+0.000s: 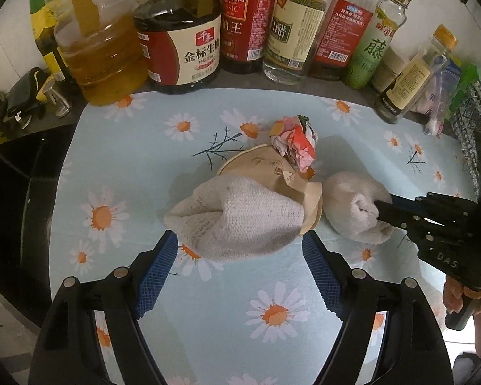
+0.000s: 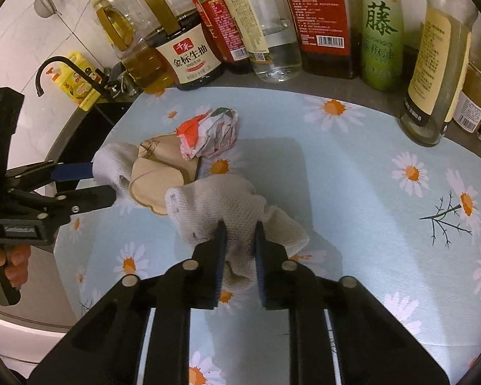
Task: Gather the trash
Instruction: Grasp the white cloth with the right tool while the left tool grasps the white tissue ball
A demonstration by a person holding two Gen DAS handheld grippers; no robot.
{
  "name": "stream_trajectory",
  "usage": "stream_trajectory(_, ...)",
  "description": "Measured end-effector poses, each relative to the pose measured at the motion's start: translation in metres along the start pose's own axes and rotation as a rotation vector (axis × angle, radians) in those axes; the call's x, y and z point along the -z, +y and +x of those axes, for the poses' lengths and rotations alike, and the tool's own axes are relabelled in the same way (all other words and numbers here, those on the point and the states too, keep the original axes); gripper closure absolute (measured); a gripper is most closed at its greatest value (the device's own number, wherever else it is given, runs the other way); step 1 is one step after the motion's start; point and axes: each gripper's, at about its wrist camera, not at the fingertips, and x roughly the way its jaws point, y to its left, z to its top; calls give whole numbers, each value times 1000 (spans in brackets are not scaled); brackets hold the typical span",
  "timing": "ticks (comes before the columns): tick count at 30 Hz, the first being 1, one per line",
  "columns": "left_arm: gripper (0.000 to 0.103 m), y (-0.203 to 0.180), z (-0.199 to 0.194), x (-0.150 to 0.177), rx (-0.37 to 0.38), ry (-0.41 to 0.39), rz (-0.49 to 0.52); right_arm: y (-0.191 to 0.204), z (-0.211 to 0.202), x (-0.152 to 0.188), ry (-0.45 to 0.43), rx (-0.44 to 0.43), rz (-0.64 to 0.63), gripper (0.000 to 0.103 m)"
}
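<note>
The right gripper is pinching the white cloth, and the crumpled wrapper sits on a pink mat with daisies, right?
Almost. The right gripper does pinch the white cloth, and the crumpled wrapper is there, but the mat is light blue with daisies, not pink. The right wrist view shows it.

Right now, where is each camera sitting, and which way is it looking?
Left wrist: sits on the left claw, looking forward at the white cloth and sauce bottles; its open blue pads show, plus the right claw.
Right wrist: sits on the right claw, shut on the cloth's other end; the left claw and a hand show.
Both see the cloth, crumpled paper and daisy mat.
</note>
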Motion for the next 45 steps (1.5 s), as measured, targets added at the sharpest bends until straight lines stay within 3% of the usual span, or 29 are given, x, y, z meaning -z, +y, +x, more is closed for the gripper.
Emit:
stream_trajectory(10,26,-4,8,-5,-31,-11,36,-5,-30,10,-54,-19,36,88)
stream_trajectory(13,38,-2,8,-6,-18,-15,27,-6,-38,12,-68,-27,48,88)
stream_trajectory(18,48,-4,10,-8,1,-10,32,-7,-42,16,-74,-34,62,88)
stream_trajectory(22,66,-5,11,-8,11,-13,40,-7,-43,18,-77,-37,69,88)
stream_trajectory(30,82,-3,4,-4,25,-20,55,-5,-43,22,-75,-33,79,88)
stream_trajectory(45,83,14,-27,22,58,-66,73,26,-45,32,-76,-4,84,88)
